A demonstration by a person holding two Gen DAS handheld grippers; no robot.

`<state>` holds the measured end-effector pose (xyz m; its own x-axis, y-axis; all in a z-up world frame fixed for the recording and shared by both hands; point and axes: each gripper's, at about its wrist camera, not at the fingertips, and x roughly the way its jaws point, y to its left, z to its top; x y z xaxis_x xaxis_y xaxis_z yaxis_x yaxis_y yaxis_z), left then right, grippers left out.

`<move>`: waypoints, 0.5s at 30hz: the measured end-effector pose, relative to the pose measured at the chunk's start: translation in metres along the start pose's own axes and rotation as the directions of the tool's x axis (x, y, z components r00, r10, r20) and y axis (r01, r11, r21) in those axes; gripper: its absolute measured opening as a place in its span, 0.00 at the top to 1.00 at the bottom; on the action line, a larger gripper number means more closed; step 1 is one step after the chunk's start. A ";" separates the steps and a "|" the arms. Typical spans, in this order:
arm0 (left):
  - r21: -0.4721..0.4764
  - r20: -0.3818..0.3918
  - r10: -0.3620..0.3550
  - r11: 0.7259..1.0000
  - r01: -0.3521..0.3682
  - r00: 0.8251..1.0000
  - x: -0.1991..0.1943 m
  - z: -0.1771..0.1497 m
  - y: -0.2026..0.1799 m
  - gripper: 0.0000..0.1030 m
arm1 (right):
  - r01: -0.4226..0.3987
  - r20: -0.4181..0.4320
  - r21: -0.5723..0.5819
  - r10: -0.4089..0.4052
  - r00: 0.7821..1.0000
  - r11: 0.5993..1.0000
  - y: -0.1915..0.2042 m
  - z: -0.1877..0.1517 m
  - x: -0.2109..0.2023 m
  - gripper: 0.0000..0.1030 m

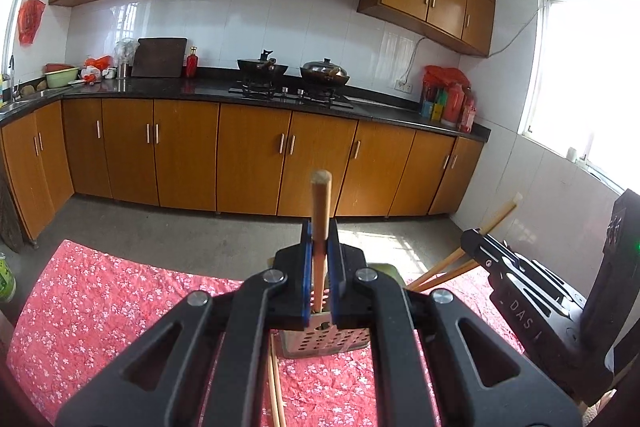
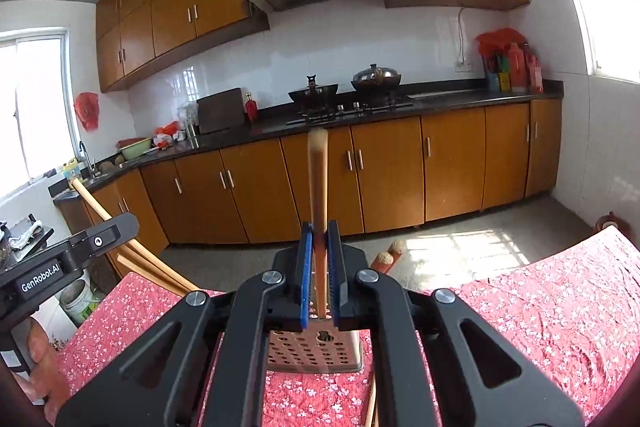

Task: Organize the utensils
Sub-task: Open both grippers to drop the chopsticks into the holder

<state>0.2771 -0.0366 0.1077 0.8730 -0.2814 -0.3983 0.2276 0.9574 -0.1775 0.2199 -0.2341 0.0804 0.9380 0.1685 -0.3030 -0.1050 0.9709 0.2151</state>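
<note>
A kitchen table under a red floral cloth (image 1: 120,291) bears a perforated holder (image 1: 326,341). Just above the holder, one chopstick (image 1: 320,211) is clenched in the left gripper (image 1: 321,259), another (image 2: 318,187) in the right gripper (image 2: 319,263). The delivery step is judged in hand; lowering both tips into the holder is called for next.

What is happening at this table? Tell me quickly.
A person is sorting chopsticks with two hand-held grippers. The left gripper is shut on one light wooden chopstick, held upright. The right gripper is shut on another wooden chopstick, also upright. Both sit just above a perforated metal utensil holder standing on the red floral tablecloth. More chopsticks lie on the cloth. Neither held chopstick is in the holder yet.
</note>
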 end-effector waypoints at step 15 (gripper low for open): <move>-0.012 0.062 0.054 0.999 -0.053 0.997 -0.065 -0.007 0.021 0.66 | 0.030 0.083 0.008 -0.031 0.996 1.000 -0.021 0.007 -0.068 0.56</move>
<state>0.2223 0.0014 0.1236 0.9092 -0.2249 -0.3505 0.1755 0.9702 -0.1673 0.1604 -0.2673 0.1025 0.9649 0.1239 -0.2314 -0.0740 0.9742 0.2131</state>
